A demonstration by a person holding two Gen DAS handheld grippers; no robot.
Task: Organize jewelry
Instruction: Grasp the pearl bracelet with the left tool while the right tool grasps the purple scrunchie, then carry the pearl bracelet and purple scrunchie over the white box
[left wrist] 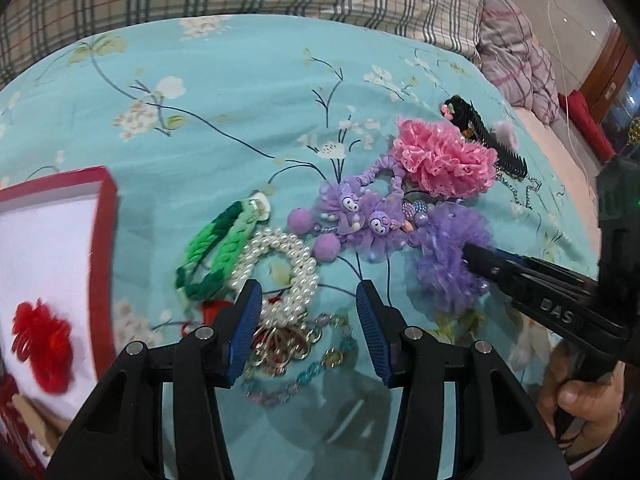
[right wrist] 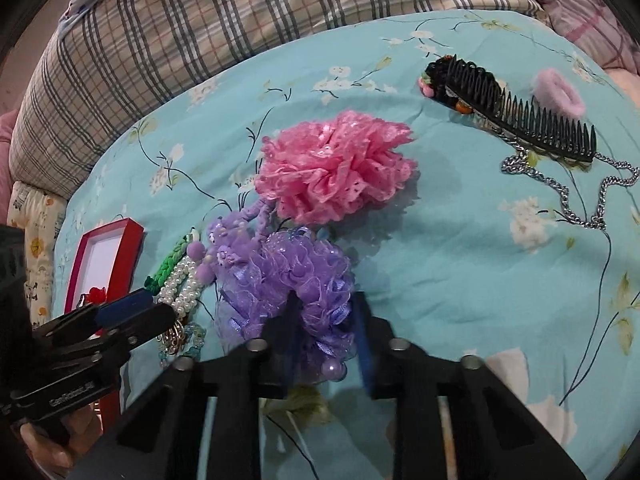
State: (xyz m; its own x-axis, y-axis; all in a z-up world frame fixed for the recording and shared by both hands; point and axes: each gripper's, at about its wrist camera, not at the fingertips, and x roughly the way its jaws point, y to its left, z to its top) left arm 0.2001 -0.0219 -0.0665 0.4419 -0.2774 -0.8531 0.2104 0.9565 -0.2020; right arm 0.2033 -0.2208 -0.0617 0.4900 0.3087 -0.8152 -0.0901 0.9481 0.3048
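A pile of hair ties and jewelry lies on a turquoise flowered bedspread. My left gripper [left wrist: 308,300] is open above a pearl bracelet [left wrist: 288,268] and a bunch of gold rings [left wrist: 280,340]. A green braided band [left wrist: 212,252] lies to its left. My right gripper [right wrist: 326,320] is open with its fingers around the near part of a purple ruffled scrunchie [right wrist: 288,276]; the scrunchie also shows in the left wrist view [left wrist: 448,256]. A pink lace scrunchie [right wrist: 336,164] lies behind it. A red box [left wrist: 60,256] holds a red flower clip [left wrist: 40,344].
A black comb [right wrist: 516,108], a silver chain [right wrist: 576,196] and a fluffy lilac tie [right wrist: 560,92] lie at the far right. Purple character ties [left wrist: 360,216] lie in the pile's middle. A plaid quilt [right wrist: 240,12] borders the bedspread at the back.
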